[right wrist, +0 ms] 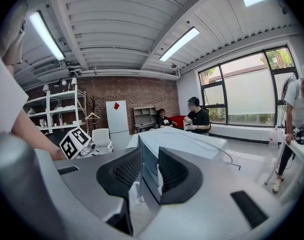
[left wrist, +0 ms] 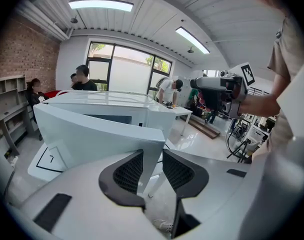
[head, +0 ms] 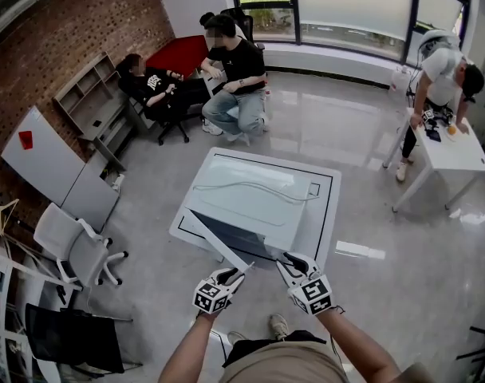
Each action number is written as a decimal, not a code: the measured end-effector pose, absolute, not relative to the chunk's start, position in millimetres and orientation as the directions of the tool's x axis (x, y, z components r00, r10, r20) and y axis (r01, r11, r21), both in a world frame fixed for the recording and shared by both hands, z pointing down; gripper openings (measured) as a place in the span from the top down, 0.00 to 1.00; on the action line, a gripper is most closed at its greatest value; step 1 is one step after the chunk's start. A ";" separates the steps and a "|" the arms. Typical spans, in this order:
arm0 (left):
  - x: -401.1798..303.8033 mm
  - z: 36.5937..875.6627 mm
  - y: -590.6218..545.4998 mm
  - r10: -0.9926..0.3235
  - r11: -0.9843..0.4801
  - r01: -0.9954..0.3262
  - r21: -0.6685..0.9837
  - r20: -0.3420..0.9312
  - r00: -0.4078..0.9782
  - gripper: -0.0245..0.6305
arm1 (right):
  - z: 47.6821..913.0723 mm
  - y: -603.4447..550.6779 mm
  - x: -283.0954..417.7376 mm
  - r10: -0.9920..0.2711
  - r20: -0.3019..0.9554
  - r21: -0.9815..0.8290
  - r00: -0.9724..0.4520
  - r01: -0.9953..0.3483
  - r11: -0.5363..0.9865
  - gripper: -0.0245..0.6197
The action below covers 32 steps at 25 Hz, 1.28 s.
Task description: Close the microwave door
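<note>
- Microwave door (head: 223, 238) stands half open, jutting past the desk (head: 327, 214) front, its free edge clamped in the left tongs (left wrist: 152, 155).
- Right tongs (right wrist: 150, 153) gape astride the microwave (head: 254, 196) front corner; a closing door could pinch them there.

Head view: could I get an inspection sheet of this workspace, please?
Surface: white table with black outline marks, on a glossy floor.
Job's things: microwave on the table; its door swung open toward the grippers.
Clutter: nothing seen.
Grippers: left gripper looks clamped on the door's free edge; right gripper has its jaws apart at the microwave's front corner, contact unclear.
Cables: one cable across the microwave's top.
Surroundings: two seated people, a standing person at a side table, office chair, brick wall.
</note>
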<state>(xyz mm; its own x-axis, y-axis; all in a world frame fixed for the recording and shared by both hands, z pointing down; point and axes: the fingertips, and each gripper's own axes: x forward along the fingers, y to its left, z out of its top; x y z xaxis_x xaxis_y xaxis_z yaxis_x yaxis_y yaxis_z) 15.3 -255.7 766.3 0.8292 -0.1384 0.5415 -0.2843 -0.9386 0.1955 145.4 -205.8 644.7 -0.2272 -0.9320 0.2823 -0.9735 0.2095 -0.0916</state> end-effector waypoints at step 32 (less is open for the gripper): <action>87.6 753.3 -318.5 -0.260 -0.869 -0.407 0.282 0.439 0.860 0.83 | 646.0 -210.8 185.0 -0.939 0.307 -0.060 -0.153 -0.988 0.141 0.80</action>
<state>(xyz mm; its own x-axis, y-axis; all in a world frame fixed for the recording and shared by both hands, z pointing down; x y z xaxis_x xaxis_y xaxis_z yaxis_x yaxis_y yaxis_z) 87.6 -318.5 753.3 0.8601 -0.2604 0.4388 -0.4068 -0.8689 0.2818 185.0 -210.8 646.0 -0.1532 -0.9393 0.3070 -0.9881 0.1414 -0.0605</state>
